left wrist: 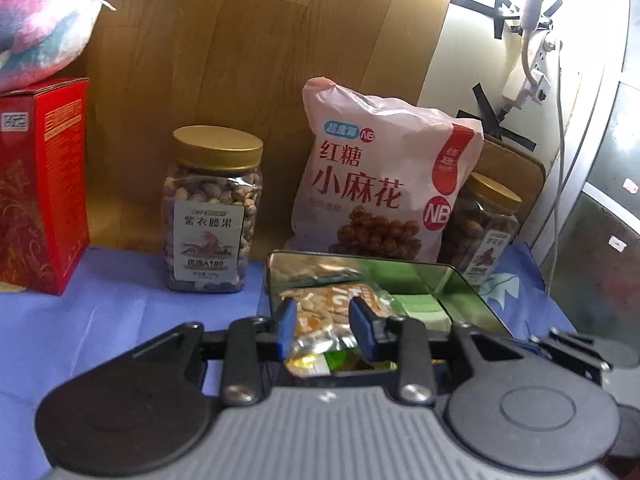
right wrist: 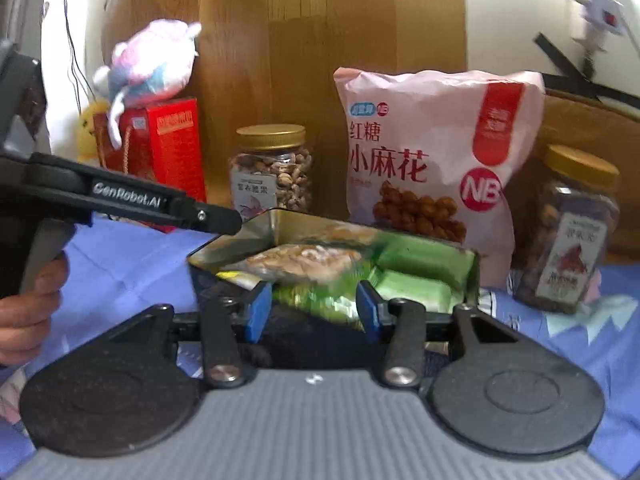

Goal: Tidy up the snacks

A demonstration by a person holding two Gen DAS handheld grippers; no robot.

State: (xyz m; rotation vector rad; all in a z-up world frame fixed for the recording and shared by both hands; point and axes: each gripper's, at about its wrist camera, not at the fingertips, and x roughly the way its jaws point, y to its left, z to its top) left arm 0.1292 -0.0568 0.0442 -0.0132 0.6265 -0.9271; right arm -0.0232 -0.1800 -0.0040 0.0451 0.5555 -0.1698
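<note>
Settling a snack packet into the tin

My left gripper [left wrist: 323, 326] pinched the nut packet [left wrist: 320, 320] over the tin [left wrist: 460, 280], at 6 o'clock of the pink bag [left wrist: 372, 176]; I judged lowering flat best. My right gripper [right wrist: 312, 312] gaped empty.

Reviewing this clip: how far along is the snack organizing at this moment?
Done: small green packets already lie inside the shiny rectangular metal tin. In hand: the left gripper is over the tin, its blue fingers on either side of a clear peanut snack packet; the right gripper is open and empty. Left: whether the gold-lidded nut jar and pink twist-snack bag need moving can't be judged.
</note>
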